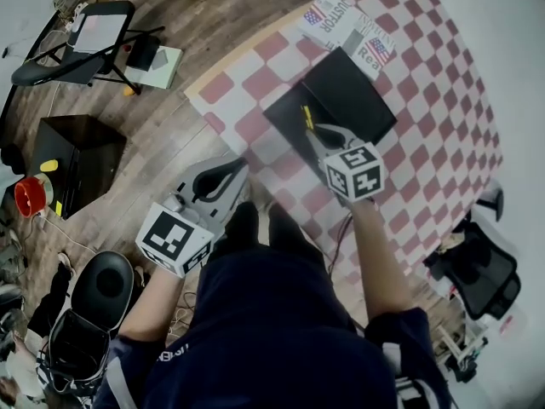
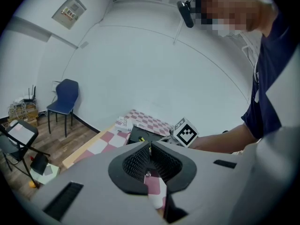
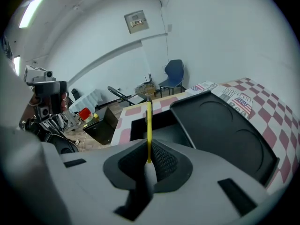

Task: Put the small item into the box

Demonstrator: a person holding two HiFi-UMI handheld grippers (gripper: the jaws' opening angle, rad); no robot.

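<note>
On the red-and-white checked table (image 1: 426, 100) lies a black box (image 1: 283, 119) with its lid (image 1: 351, 90) swung back flat. My right gripper (image 1: 314, 131) hovers over the open half, shut on a thin yellow strip (image 1: 306, 116). In the right gripper view the yellow strip (image 3: 149, 125) stands upright out of the right gripper (image 3: 149, 148), with the box's hollow (image 3: 166, 122) just behind it and the lid (image 3: 225, 130) to the right. My left gripper (image 1: 233, 174) sits at the table's near-left edge, shut with nothing in it, and the left gripper (image 2: 150, 147) looks toward the box (image 2: 139, 135).
Printed booklets (image 1: 342, 22) lie at the table's far end beyond the box. On the wooden floor to the left are a black case (image 1: 78, 158), a red object (image 1: 28, 197) and a folding stand (image 1: 85, 41). An office chair (image 1: 479, 271) stands to the right.
</note>
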